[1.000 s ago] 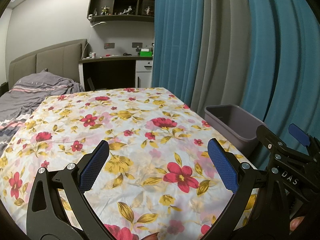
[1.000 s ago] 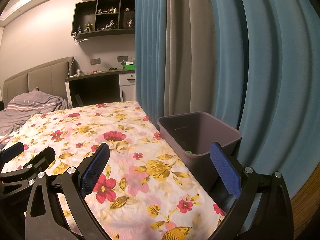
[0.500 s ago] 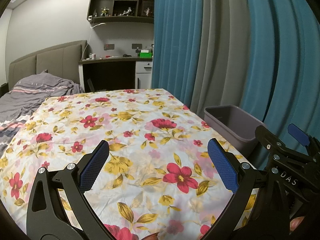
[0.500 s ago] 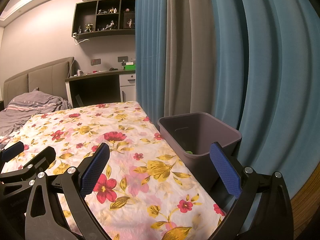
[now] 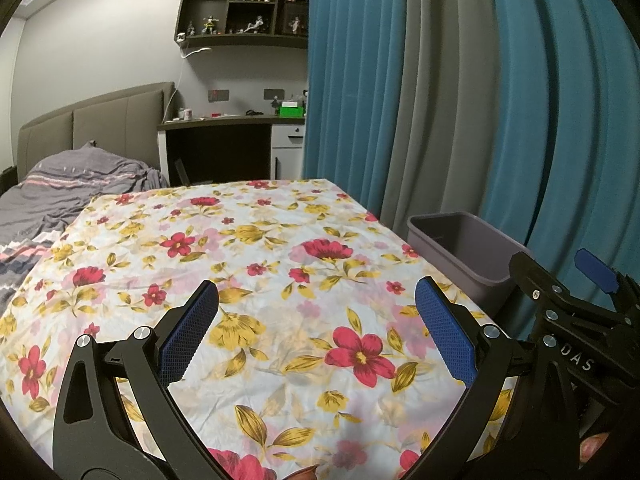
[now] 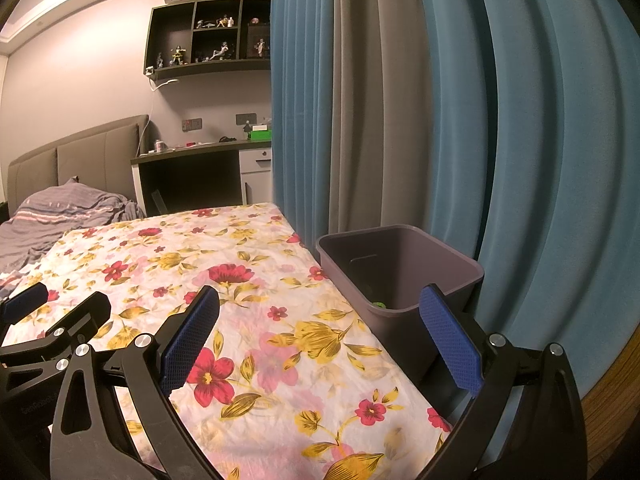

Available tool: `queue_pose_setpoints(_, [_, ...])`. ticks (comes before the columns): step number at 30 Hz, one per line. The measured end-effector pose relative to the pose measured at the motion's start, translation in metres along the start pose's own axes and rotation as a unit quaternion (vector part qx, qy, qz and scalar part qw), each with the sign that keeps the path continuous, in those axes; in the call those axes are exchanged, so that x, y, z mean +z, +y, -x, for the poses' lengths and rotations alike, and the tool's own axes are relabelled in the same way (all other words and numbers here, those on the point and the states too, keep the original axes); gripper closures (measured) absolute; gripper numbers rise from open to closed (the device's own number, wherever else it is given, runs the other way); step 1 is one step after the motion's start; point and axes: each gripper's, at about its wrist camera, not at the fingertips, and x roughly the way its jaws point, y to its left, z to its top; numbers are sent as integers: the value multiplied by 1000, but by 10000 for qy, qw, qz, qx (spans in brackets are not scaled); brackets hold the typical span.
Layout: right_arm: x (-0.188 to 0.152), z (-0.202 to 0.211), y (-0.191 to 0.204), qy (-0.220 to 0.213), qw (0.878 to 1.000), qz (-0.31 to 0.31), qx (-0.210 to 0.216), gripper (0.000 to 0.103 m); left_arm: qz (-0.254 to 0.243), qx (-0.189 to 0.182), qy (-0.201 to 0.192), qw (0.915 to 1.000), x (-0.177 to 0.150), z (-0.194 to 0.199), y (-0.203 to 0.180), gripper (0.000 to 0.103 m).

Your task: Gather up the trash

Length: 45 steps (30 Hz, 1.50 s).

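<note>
A grey plastic bin (image 6: 400,276) stands off the right edge of the flowered tablecloth (image 6: 240,312), against the curtains; a small green scrap (image 6: 378,304) lies inside it. The same bin (image 5: 464,248) shows at the right in the left wrist view. My left gripper (image 5: 316,332) hovers open over the flowered tablecloth (image 5: 256,264), holding nothing. My right gripper (image 6: 320,340) is open too, its right finger in front of the bin's near corner. No loose trash shows on the cloth. The right gripper's body (image 5: 576,320) appears at the right edge of the left wrist view.
Blue and grey curtains (image 6: 440,120) hang close behind the bin. A bed with a grey blanket (image 5: 60,192) lies to the left. A dark desk (image 5: 224,148) and wall shelf (image 5: 240,12) stand at the back. A fingertip (image 5: 594,446) shows bottom right.
</note>
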Motion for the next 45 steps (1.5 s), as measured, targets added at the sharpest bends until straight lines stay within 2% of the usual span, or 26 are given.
queue_pose_setpoints(32, [1,0,0,-5,10000,-17,1,7,-2,-101,-103,9999,6,0,-1,6])
queue_pose_setpoints(38, [1,0,0,-2,10000,-19,7,7,-59,-216,-225,9995,5,2,-3,23])
queue_pose_setpoints(45, [1,1,1,-8,10000,-28,-4,7,-100,-245,-271,9993,3,3,-4,25])
